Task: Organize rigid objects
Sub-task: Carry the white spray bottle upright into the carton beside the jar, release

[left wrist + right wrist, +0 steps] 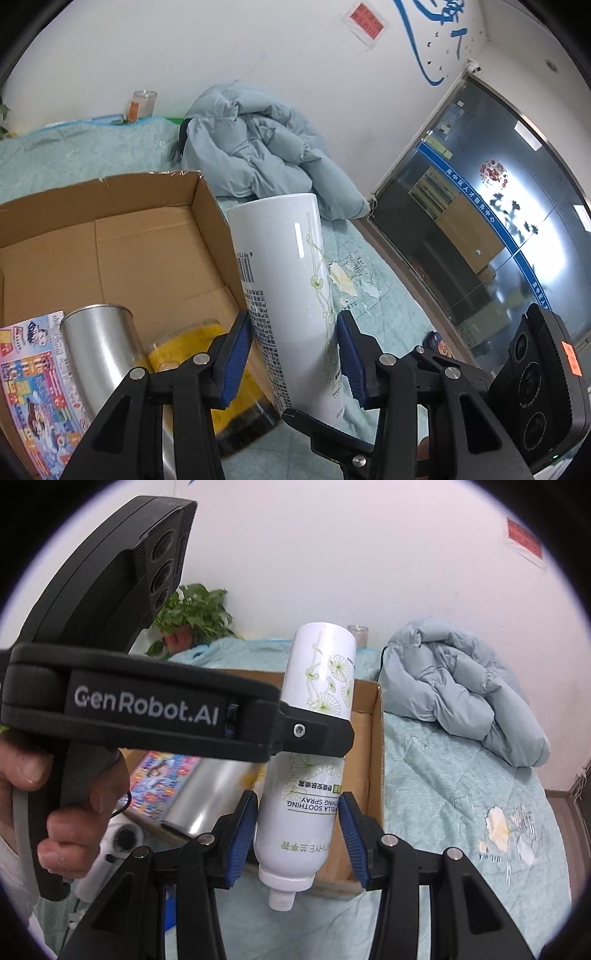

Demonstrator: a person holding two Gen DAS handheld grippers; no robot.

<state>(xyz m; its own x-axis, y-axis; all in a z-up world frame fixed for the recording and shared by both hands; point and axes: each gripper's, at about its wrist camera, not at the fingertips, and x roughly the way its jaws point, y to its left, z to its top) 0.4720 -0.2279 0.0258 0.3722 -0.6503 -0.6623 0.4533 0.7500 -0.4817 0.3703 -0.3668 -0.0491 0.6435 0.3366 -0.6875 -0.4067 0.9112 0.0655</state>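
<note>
I am holding the white spray bottle (291,295) upside down in the left claw (293,354), its blue pads (236,354) pressing on the lower body while the nozzle end is pointing down toward the bottom of the frame. In the right wrist view the same bottle (317,701) is filling the centre, with the left claw's black finger crossing it from the left. The right claw (299,840) is sitting with its jaws apart on either side of the bottle's shoulder; one pad looks close to the wall, but I cannot tell whether it is touching, and I judge it is gripping nothing. Just to the left of the bottle, the cardboard box (110,206) is lying open on the bed (373,291), already holding a silver can (99,347), a yellow-lidded jar (207,354) and a colourful booklet (33,387). The grey puffer jacket (266,147) is lying beyond the box, toward the upper middle. To place this well, I am thinking of carrying the bottle over the box's right wall, clearing the rim, aiming at the bare cardboard floor behind the can, and lowering before letting go, since a tall bottle dropped on its nozzle is likely to topple into the jar.
</note>
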